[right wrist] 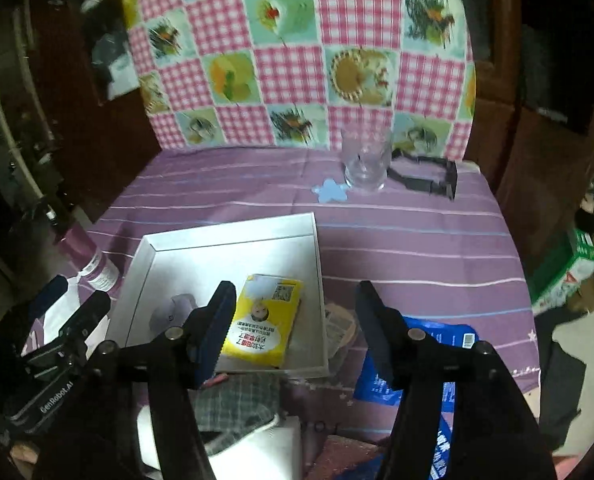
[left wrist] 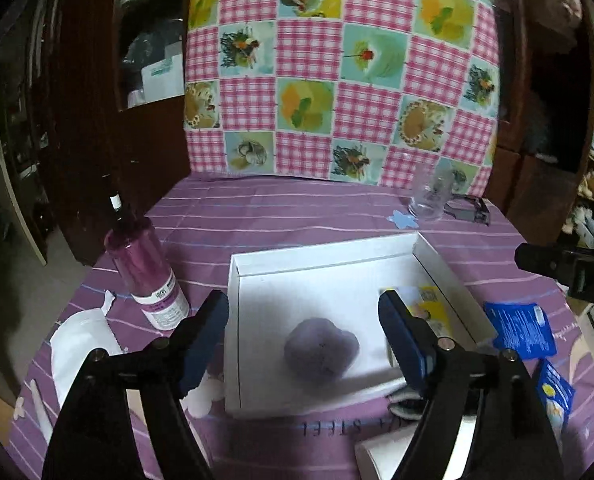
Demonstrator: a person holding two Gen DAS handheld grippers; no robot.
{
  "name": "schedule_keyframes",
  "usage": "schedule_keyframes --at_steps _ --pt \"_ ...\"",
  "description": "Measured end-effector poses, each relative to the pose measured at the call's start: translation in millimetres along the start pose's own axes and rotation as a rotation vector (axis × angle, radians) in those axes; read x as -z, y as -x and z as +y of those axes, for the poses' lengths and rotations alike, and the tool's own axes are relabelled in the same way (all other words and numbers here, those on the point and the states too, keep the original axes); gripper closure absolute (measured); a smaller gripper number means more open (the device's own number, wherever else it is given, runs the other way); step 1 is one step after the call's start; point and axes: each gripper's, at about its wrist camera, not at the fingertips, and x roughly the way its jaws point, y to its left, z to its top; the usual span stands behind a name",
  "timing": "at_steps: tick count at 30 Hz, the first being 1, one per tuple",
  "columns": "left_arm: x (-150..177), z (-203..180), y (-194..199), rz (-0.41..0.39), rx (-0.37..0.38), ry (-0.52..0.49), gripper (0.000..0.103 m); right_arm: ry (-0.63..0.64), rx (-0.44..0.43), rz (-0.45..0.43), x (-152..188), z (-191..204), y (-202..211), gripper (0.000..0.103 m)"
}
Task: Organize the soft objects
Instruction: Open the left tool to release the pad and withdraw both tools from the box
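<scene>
Left wrist view: left gripper [left wrist: 303,340] fingers apart, empty, above purple soft ball [left wrist: 320,349] lying in white tray [left wrist: 437,256]. Right gripper [right wrist: 291,330] fingers apart, empty; yellow packet [right wrist: 265,320] lies in tray too, sorted.

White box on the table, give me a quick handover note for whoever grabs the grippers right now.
Left hand-held gripper: open, nothing between its fingers, above the purple soft lump.
Right hand-held gripper: open and empty, above the box's near right corner.
In the white box: the purple lump and the yellow packet.
Still outside: the blue pouch to the right of the box, and the plaid cloth just in front of it.
Done: two items boxed. Left: probably the pouch and the cloth.
</scene>
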Motion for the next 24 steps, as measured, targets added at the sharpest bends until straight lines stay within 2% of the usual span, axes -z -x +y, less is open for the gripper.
schedule_keyframes --at_steps 4,8,12,15,17,21,24 --pt "7 7 18 0.025 0.112 0.082 0.025 -0.038 -0.077 0.044 25 -8 3 0.04" --pt "24 15 33 0.038 0.167 0.146 0.025 -0.089 -0.124 0.015 54 -17 13 0.04" --pt "47 17 44 0.032 0.166 0.133 0.025 -0.029 -0.052 -0.062 77 -16 30 0.04" --pt "66 22 52 0.003 0.131 0.129 0.025 -0.031 0.058 -0.092 97 -15 41 0.04" --pt "75 28 52 0.014 0.144 0.133 0.025 -0.039 0.072 -0.074 104 -17 41 0.04" --pt "93 34 46 0.062 0.203 0.155 0.025 -0.03 0.056 0.018 119 -17 32 0.04" --pt "105 30 43 0.064 0.193 0.127 0.025 -0.02 0.026 0.05 132 -14 29 0.04"
